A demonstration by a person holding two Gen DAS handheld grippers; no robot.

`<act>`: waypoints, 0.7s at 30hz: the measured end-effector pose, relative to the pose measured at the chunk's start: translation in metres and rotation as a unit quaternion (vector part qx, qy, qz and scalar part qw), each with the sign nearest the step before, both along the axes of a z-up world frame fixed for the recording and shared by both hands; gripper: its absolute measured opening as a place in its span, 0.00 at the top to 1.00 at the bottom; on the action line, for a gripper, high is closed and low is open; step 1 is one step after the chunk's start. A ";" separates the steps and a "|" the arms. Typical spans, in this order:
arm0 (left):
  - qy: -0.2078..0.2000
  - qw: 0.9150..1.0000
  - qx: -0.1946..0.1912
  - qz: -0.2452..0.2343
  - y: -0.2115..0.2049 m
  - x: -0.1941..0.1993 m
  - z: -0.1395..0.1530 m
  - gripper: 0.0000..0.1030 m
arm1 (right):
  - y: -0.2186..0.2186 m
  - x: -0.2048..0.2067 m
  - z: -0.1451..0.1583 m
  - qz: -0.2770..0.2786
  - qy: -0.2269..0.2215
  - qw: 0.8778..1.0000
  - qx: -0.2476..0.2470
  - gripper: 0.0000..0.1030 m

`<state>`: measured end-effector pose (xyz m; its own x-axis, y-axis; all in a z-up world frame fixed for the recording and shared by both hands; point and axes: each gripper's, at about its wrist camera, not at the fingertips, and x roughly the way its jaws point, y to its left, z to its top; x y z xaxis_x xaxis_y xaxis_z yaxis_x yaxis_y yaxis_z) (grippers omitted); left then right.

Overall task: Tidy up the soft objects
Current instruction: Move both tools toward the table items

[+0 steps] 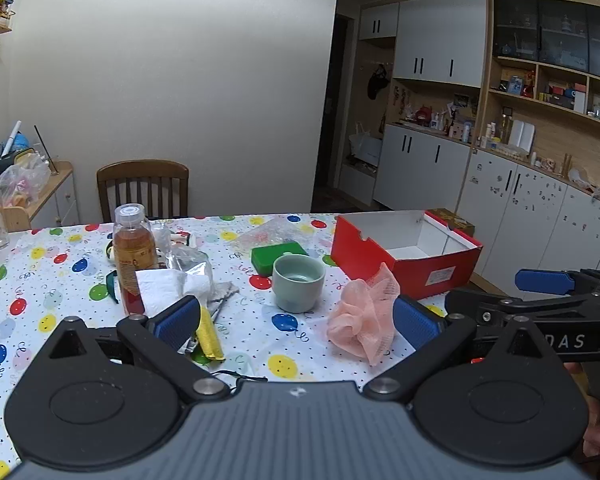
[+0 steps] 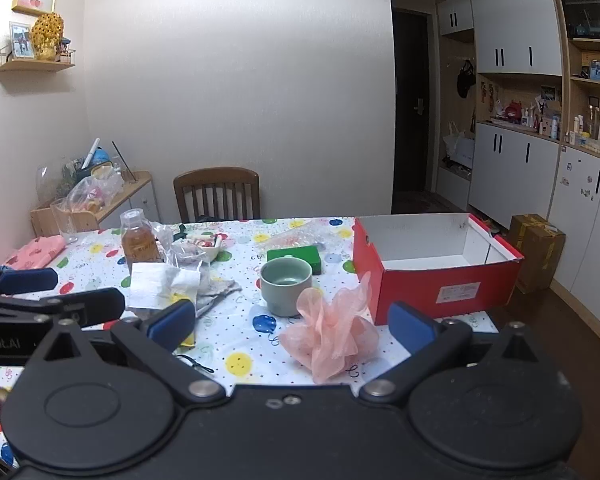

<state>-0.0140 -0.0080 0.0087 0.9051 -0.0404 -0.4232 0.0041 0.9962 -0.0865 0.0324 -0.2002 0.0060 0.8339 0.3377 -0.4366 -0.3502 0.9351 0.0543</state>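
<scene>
A pink mesh bath pouf [image 1: 364,316] [image 2: 332,332] lies on the balloon-print tablecloth [image 1: 40,280] near the table's front edge. Behind it stands an open red shoebox [image 1: 408,252] [image 2: 432,272] with a white, bare inside. My left gripper [image 1: 296,320] hovers open over the table, its right pad close beside the pouf, nothing between its fingers. My right gripper [image 2: 292,324] is open too, with the pouf seen between its blue pads but not touched. Crumpled white tissue [image 1: 164,288] [image 2: 156,284] and a grey cloth [image 2: 216,292] lie to the left.
A pale green cup [image 1: 298,282] [image 2: 286,284] stands mid-table before a green box [image 1: 278,256]. A juice bottle [image 1: 134,252], plastic wrappers, a yellow packet [image 1: 209,334] and a pink cloth [image 2: 36,256] crowd the left. A wooden chair [image 2: 216,194] stands behind; a cardboard box [image 2: 536,252] sits on the floor.
</scene>
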 end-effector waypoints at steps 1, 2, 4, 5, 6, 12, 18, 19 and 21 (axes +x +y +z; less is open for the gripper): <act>-0.001 1.000 0.002 0.003 -0.001 -0.001 0.001 0.00 | 0.000 0.000 0.000 0.000 0.000 1.000 0.000 0.00; 0.000 1.000 0.001 0.005 0.002 0.001 0.001 0.00 | -0.001 -0.001 0.000 0.000 0.000 1.000 0.000 0.00; 0.001 1.000 0.003 0.010 0.004 0.001 0.002 0.00 | -0.001 -0.001 0.001 0.000 -0.002 1.000 0.001 0.00; 0.003 1.000 0.004 0.012 0.003 0.002 0.002 0.00 | -0.001 -0.001 0.002 0.001 -0.002 1.000 0.002 0.00; 0.005 1.000 0.008 0.015 0.003 0.003 0.002 0.00 | -0.002 -0.002 0.002 0.002 -0.003 1.000 0.003 0.00; 0.009 0.999 0.023 0.022 0.003 0.004 0.003 0.00 | -0.001 -0.002 0.003 0.005 -0.002 1.000 0.001 0.00; 0.012 0.999 0.024 0.025 0.004 0.003 0.003 0.00 | 0.000 -0.003 0.003 0.008 -0.001 1.000 -0.002 0.00; 0.013 0.999 0.024 0.025 0.004 0.003 0.002 0.00 | 0.000 -0.002 0.003 0.008 -0.001 1.000 -0.001 0.00; 0.015 0.999 0.023 0.025 0.004 0.003 0.003 0.00 | 0.001 -0.002 0.004 0.008 0.000 1.000 -0.002 0.00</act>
